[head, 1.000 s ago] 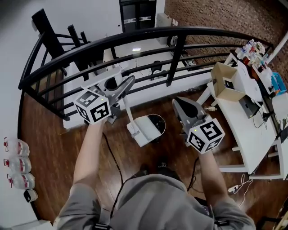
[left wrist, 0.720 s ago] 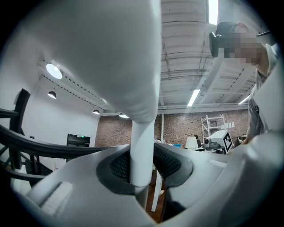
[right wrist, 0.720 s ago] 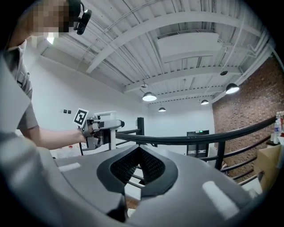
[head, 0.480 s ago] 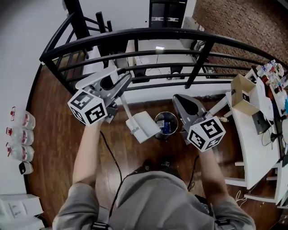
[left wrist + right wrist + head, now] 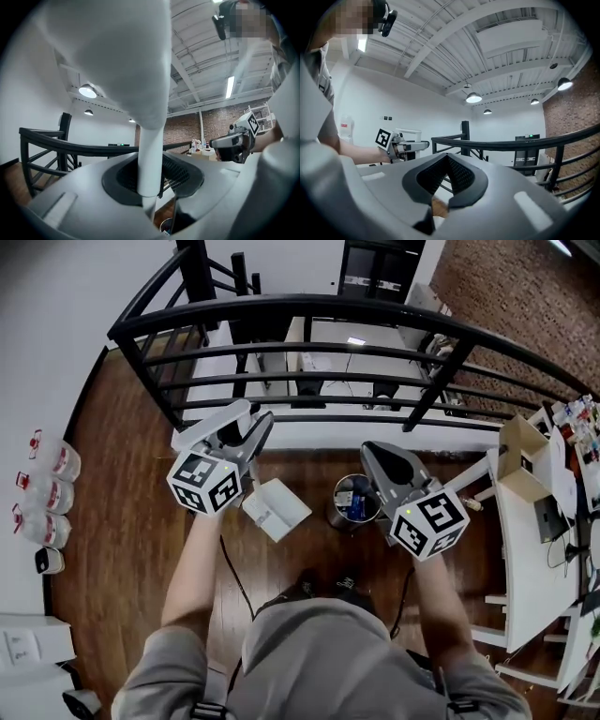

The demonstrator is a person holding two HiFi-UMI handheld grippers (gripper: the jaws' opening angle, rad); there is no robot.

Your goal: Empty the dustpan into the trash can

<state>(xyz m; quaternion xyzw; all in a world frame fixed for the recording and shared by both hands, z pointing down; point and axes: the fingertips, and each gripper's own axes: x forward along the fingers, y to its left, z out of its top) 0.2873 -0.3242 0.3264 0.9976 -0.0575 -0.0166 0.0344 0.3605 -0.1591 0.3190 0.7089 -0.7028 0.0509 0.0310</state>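
A white dustpan (image 5: 277,509) hangs by its handle from my left gripper (image 5: 255,429), which is shut on that handle. In the left gripper view the white handle (image 5: 150,161) runs up between the jaws of my left gripper (image 5: 151,190) to the pan (image 5: 117,56), which fills the top of the picture. A round metal trash can (image 5: 354,501) with blue and other litter inside stands on the wood floor, to the right of the pan. My right gripper (image 5: 377,454) is level just right of the can, shut with nothing in it; in its own view my right gripper (image 5: 443,197) holds nothing.
A curved black railing (image 5: 309,310) runs across in front of both grippers. White tables (image 5: 530,521) with a cardboard box (image 5: 521,457) stand at the right. Bottles (image 5: 42,493) line the left wall. A black cable (image 5: 234,577) trails over the floor by the person's feet.
My left gripper has carried the dustpan leftward and a little down, off the trash can, whose open top now shows. The right gripper has shifted slightly; its jaws stay the same.
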